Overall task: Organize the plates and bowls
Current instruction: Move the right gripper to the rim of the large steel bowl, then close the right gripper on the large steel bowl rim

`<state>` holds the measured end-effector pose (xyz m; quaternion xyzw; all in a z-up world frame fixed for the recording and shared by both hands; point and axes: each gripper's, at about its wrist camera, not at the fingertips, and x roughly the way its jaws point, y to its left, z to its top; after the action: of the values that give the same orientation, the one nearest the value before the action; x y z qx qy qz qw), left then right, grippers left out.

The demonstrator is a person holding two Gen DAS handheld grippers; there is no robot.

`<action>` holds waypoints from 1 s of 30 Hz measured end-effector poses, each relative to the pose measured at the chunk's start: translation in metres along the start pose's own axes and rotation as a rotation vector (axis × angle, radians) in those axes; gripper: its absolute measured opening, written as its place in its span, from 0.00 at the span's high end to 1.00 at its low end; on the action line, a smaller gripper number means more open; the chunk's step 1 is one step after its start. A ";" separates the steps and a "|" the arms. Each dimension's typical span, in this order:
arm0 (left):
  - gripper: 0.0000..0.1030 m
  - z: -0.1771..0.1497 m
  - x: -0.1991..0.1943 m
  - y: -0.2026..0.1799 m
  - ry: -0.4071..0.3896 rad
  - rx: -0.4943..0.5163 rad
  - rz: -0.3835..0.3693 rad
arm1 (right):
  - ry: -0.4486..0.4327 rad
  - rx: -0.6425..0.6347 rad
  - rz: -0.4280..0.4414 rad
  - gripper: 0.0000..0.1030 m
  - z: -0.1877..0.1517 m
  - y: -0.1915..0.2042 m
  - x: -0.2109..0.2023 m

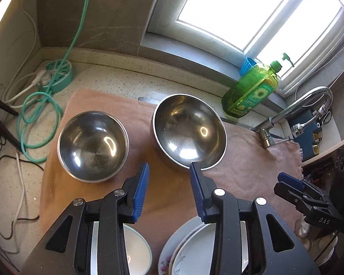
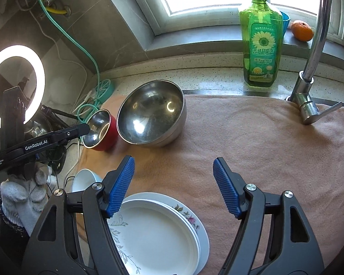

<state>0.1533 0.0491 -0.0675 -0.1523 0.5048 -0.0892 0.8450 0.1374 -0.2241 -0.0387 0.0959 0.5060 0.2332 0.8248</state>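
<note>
A: Biggest first. Pink towel (image 2: pixel 252 149) covers the counter under both tools. What's on it?

B: Ahead of the right gripper (image 2: pixel 173 167), up-left of its tips, large steel bowl (image 2: pixel 151 114), tilted, mouth facing the camera. Left of that, a smaller steel-lined bowl with a red outside (image 2: pixel 101 130), also tilted, just beside the large one; touching or not, cannot tell.

A: From the left wrist view?

B: Same two ahead of the left gripper (image 1: pixel 168 171): large bowl (image 1: pixel 188 130) ahead-right of its tips, smaller one (image 1: pixel 92 145) ahead-left, apart.

A: Plates?

B: Plate stack (image 2: pixel 158 233) right below the right gripper, partly under its left finger; white plates on top of a floral-rimmed one. White bowl (image 2: pixel 86 178) to the left of the stack, just beside it, half hidden.

A: Tool states?

B: Right jaws spread wide, nothing between the pads. Left jaws part open, empty, only towel in the gap. Neither touches any dish.

A: Background?

B: Green dish-soap bottle (image 2: pixel 261 43) far ahead-right, chrome faucet (image 2: pixel 309 73) further right, orange (image 2: pixel 302 31) on the sill. Ring light (image 2: pixel 16 84) far left. Gloved hand (image 2: pixel 25 197) holds the left tool.
</note>
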 end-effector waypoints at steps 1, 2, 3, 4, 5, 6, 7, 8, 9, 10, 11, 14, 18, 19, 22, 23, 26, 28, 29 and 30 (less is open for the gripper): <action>0.66 0.007 0.004 0.002 0.004 0.006 0.001 | 0.007 0.014 0.005 0.29 0.003 -0.001 0.004; 0.66 0.014 0.010 0.003 0.013 0.012 -0.003 | 0.017 0.029 0.013 0.29 0.005 -0.002 0.009; 0.66 0.021 0.015 0.006 0.024 0.009 -0.009 | 0.028 0.046 0.023 0.29 0.007 -0.003 0.014; 0.66 0.026 0.021 0.010 0.036 -0.001 -0.018 | 0.039 0.066 0.032 0.29 0.008 -0.005 0.019; 0.66 0.032 0.026 0.013 0.049 -0.008 -0.030 | 0.048 0.087 0.040 0.29 0.009 -0.007 0.024; 0.66 0.038 0.032 0.016 0.062 -0.012 -0.039 | 0.055 0.109 0.049 0.29 0.010 -0.009 0.029; 0.66 0.042 0.036 0.017 0.067 -0.012 -0.030 | 0.061 0.128 0.060 0.29 0.012 -0.012 0.033; 0.66 0.046 0.040 0.019 0.066 -0.014 -0.018 | 0.065 0.144 0.069 0.29 0.013 -0.013 0.037; 0.66 0.050 0.044 0.020 0.072 -0.016 -0.021 | 0.067 0.153 0.070 0.29 0.015 -0.014 0.041; 0.66 0.055 0.049 0.021 0.086 -0.016 -0.030 | 0.067 0.157 0.071 0.32 0.016 -0.013 0.044; 0.66 0.058 0.053 0.021 0.094 -0.015 -0.031 | 0.072 0.161 0.072 0.35 0.018 -0.013 0.048; 0.66 0.067 0.064 0.020 0.107 0.015 -0.004 | 0.085 0.194 0.090 0.37 0.024 -0.014 0.059; 0.66 0.073 0.077 0.021 0.142 0.018 -0.002 | 0.095 0.245 0.105 0.45 0.027 -0.018 0.074; 0.66 0.074 0.080 0.021 0.150 0.019 -0.003 | 0.100 0.254 0.108 0.48 0.027 -0.019 0.078; 0.66 0.073 0.088 0.022 0.171 0.023 -0.001 | 0.117 0.280 0.117 0.53 0.028 -0.022 0.089; 0.66 0.073 0.091 0.024 0.181 0.021 -0.006 | 0.123 0.287 0.116 0.54 0.028 -0.022 0.093; 0.66 0.073 0.096 0.025 0.198 0.018 -0.007 | 0.132 0.296 0.119 0.55 0.030 -0.022 0.099; 0.69 0.072 0.097 0.024 0.204 0.027 -0.010 | 0.131 0.291 0.111 0.55 0.032 -0.021 0.102; 0.71 0.072 0.097 0.023 0.204 0.034 -0.008 | 0.132 0.287 0.107 0.56 0.033 -0.021 0.104; 0.71 0.072 0.097 0.023 0.203 0.039 -0.007 | 0.134 0.285 0.102 0.62 0.034 -0.021 0.105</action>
<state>0.2626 0.0532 -0.1239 -0.1277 0.5857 -0.1168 0.7919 0.2135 -0.1887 -0.1138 0.2219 0.5825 0.2066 0.7542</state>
